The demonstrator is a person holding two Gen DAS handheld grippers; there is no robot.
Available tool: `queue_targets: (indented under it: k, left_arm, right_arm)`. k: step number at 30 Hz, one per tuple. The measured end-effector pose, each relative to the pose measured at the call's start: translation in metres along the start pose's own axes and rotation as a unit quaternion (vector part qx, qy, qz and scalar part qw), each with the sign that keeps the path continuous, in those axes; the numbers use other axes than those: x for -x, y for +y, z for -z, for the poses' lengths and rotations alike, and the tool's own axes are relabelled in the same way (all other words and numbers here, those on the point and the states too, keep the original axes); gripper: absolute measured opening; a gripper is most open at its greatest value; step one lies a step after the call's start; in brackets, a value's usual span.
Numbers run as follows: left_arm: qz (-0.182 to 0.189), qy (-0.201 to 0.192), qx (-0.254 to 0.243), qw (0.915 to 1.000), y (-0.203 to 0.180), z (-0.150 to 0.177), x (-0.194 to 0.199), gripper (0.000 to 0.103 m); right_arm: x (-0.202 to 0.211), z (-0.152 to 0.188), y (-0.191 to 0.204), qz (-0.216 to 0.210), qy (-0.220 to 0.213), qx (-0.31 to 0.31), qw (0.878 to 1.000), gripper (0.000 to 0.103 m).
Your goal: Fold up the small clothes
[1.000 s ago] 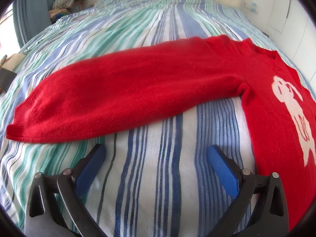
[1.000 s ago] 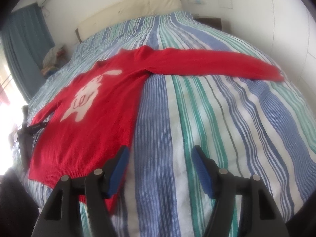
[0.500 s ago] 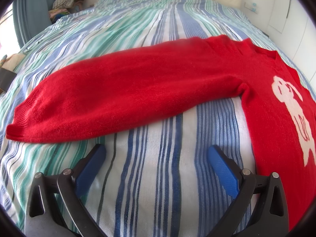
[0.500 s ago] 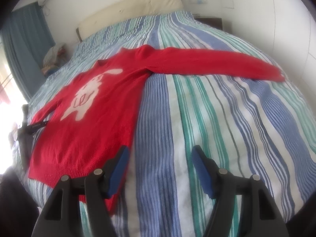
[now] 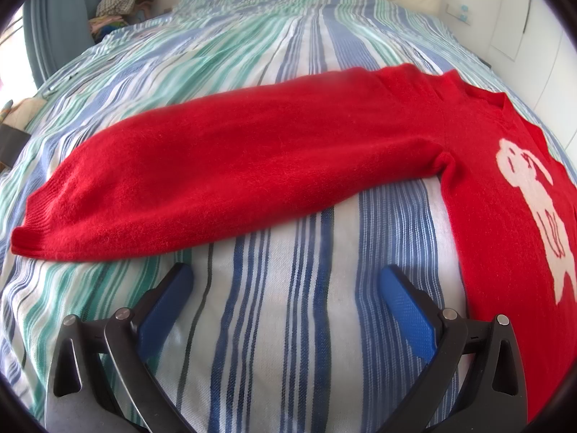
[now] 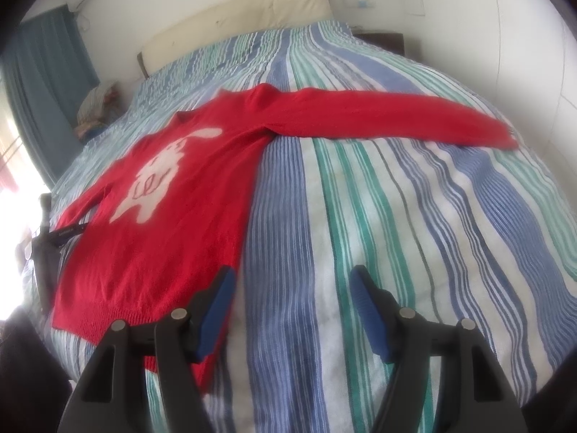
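A small red sweater with a white animal figure lies flat on a striped bed, both sleeves spread out. In the left wrist view one sleeve stretches across the middle, its cuff at the left. My left gripper hovers open just short of that sleeve, over bare bedcover, with nothing between its blue pads. In the right wrist view the other sleeve reaches to the right. My right gripper stands open beside the sweater's lower right edge; its left pad overlaps the hem in the picture.
The bedcover has blue, green and white stripes. A cream headboard and white wall close the far end. A pile of clothes sits beside a blue curtain at the far left. A dark object lies by the left bed edge.
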State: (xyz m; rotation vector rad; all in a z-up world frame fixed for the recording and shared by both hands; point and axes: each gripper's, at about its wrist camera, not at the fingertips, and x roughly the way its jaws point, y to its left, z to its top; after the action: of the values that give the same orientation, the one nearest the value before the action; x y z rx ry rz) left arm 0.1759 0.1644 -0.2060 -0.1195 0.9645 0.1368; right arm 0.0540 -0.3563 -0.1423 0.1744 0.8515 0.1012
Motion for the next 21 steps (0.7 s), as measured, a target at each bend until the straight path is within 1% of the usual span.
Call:
queue_targets:
  k: [4, 12, 21]
  left_arm:
    - [0.000, 0.000, 0.000, 1.0000, 0.000, 0.000, 0.000, 0.103]
    - [0.000, 0.000, 0.000, 1.0000, 0.000, 0.000, 0.000, 0.103]
    - [0.000, 0.000, 0.000, 1.0000, 0.000, 0.000, 0.000, 0.103]
  right_arm:
    - [0.001, 0.002, 0.004, 0.007, -0.002, 0.010, 1.000, 0.065]
    - [-0.006, 0.002, 0.009, 0.007, 0.006, 0.027, 1.000, 0.065]
    - [-0.010, 0.002, 0.004, 0.006, 0.010, 0.014, 1.000, 0.065]
